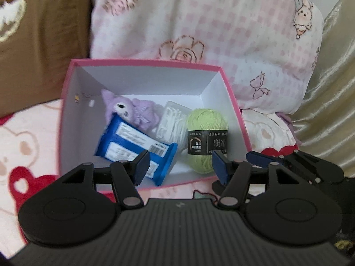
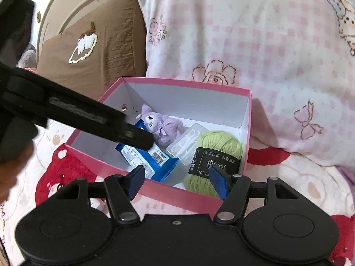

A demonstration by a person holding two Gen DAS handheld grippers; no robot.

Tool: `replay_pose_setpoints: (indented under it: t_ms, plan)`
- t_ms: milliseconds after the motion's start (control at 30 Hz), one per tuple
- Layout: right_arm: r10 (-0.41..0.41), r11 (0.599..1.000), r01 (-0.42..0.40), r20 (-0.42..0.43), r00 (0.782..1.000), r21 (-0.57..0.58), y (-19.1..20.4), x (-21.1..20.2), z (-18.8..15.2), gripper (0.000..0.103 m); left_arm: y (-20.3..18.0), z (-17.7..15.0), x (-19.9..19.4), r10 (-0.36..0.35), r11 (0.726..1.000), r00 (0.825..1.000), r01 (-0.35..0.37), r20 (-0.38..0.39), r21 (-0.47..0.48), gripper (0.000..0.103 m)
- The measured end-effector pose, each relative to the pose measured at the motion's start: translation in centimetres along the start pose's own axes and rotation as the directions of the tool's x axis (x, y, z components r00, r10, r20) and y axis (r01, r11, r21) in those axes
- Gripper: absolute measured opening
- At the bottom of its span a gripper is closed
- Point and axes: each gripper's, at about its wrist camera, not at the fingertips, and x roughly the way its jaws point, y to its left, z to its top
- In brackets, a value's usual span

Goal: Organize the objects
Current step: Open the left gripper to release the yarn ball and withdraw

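Pink box point(image 1: 153, 66), open top, white inside, sits mid-frame in both wrist views on a pink-and-red bear-print blanket point(image 1: 24, 137). Inside, left to right in the left wrist view: blue wipes packet point(image 1: 135, 146) lying flat at the box's lower left, barcode label up; purple plush toy point(image 1: 131, 110) behind it, toward the back wall, touching the packet's upper edge; clear plastic case of white picks point(image 1: 173, 119) in the middle, tilted; green yarn ball point(image 1: 206, 137) with a black label at the right, against the right wall, just beside the case.

Left gripper point(image 1: 179, 166) at lower centre of its view, above the box's near edge. Fingers apart, nothing between the blue pads, released. In the right wrist view it comes in from the upper left as a black bar with its tip over the wipes packet; contact cannot be told.

Right gripper point(image 2: 177, 177) at lower centre of its view, over the near wall of the box. Fingers parted, empty; the right pad overlaps the yarn in the picture, touching or not unclear.

Behind the box: pink checked pillow point(image 1: 221, 22) upper right, brown pillow point(image 1: 44, 33) upper left, a gold satin cloth point(image 1: 332, 88) at far right.
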Motion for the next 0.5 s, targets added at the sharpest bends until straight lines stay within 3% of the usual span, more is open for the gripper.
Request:
replay_pose_setpoints:
  t_ms: [100,200,267,333,500]
  plan:
    - [0.03,0.999,-0.03,-0.009,1.0,-0.009,0.4,-1.4,0.3,0.072,-0.2,-0.2,-2.8,-0.003,1.0,1.0,0.003,0.002,0.014,0.06]
    - [0.035,0.997,-0.037,-0.033,0.999,-0.063,1.1,-2.9,0.8,0.084,-1.0,-0.5,-5.5,-0.02,0.999,1.0,0.02,0.002,0.041,0.064]
    - [0.019,0.997,-0.02,-0.006,1.0,-0.079,1.4,-4.3,1.0,0.087,-2.2,-1.1,-7.4,0.016,0.994,1.0,-0.017,0.016,0.106,0.068]
    - [0.051,0.996,-0.051,-0.005,0.999,-0.069,1.4,-5.5,1.2,0.089,-3.0,-1.7,-9.0,0.038,0.988,0.999,-0.039,0.012,0.152,0.071]
    - [0.068,0.994,-0.066,0.021,0.997,-0.087,2.1,-8.9,1.3,0.093,-3.6,-3.3,-12.0,0.07,0.978,0.998,-0.069,0.002,0.198,0.078]
